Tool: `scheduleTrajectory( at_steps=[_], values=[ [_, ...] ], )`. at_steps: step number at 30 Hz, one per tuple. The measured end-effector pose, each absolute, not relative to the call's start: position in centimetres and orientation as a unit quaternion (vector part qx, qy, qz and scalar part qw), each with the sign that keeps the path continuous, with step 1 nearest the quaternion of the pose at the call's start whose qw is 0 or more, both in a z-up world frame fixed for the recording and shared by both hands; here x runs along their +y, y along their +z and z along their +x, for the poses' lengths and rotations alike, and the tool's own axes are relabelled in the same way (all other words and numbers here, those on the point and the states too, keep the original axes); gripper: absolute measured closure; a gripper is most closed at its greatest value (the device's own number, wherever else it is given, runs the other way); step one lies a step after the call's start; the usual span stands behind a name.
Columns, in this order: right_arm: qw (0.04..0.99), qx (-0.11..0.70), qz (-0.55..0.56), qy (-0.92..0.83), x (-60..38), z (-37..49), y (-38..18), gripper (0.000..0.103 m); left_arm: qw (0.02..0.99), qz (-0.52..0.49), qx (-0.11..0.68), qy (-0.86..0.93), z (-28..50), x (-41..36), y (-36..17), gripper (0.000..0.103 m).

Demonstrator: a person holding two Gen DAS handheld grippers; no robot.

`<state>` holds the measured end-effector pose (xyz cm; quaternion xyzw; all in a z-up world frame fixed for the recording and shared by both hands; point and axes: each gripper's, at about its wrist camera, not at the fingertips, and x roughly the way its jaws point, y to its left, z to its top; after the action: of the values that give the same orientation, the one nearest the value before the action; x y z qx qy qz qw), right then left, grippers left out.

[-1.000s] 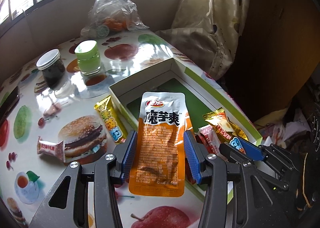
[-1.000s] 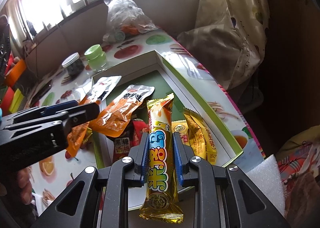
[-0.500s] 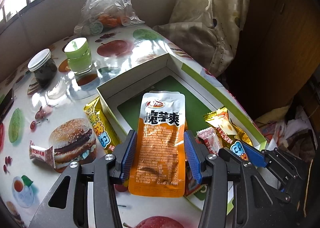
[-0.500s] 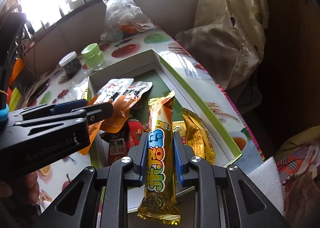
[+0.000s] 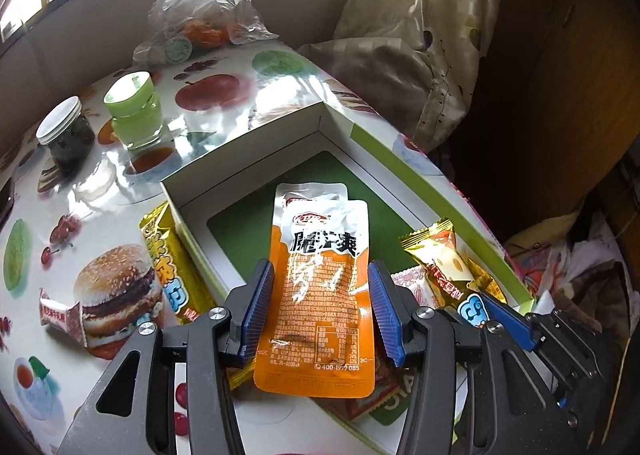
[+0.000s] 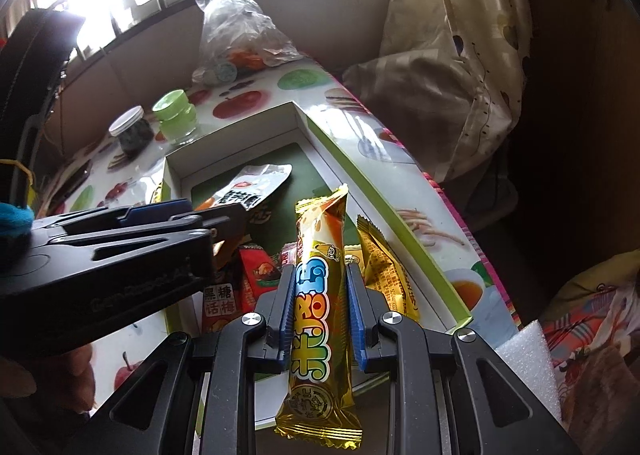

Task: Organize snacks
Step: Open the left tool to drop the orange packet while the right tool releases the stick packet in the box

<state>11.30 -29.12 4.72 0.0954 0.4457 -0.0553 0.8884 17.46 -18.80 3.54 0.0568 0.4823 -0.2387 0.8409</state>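
My left gripper [image 5: 320, 307] is shut on an orange and white snack pouch [image 5: 320, 295] and holds it over the open box [image 5: 248, 147] with the green floor. A second like pouch [image 5: 308, 191] lies in the box under it. My right gripper [image 6: 320, 315] is shut on a long gold snack bar [image 6: 318, 295] above the box's near end [image 6: 444, 275]. The left gripper [image 6: 160, 215] also shows in the right wrist view, over the box's left side. Several snack packets [image 6: 384, 271] lie in the box.
On the fruit-print table stand a green-lidded jar [image 5: 134, 111], a dark jar [image 5: 66, 135] and a plastic bag [image 5: 200, 7]. A gold bar [image 5: 172, 267] and a small candy [image 5: 60, 315] lie left of the box. A curtain [image 5: 420, 35] hangs at the right.
My left gripper has carried the orange pouch further over the box and above the other pouch. The right gripper has kept its hold on the gold bar and shifted slightly.
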Motion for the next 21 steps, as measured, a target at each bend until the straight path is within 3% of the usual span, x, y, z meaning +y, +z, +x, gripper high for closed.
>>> scheduleTrajectory(
  at_steps=[7,21],
  values=[
    [0.889,0.445,0.097,-0.056,-29.29,11.34,4.78,0.08,0.837,0.056,0.489,-0.238,17.58,-19.11,3.3,0.051],
    [0.888,0.444,0.1,-0.064,-29.5,10.87,4.97,0.065,0.839,0.059,0.487,-0.237,17.13,-18.68,3.58,0.05]
  ],
)
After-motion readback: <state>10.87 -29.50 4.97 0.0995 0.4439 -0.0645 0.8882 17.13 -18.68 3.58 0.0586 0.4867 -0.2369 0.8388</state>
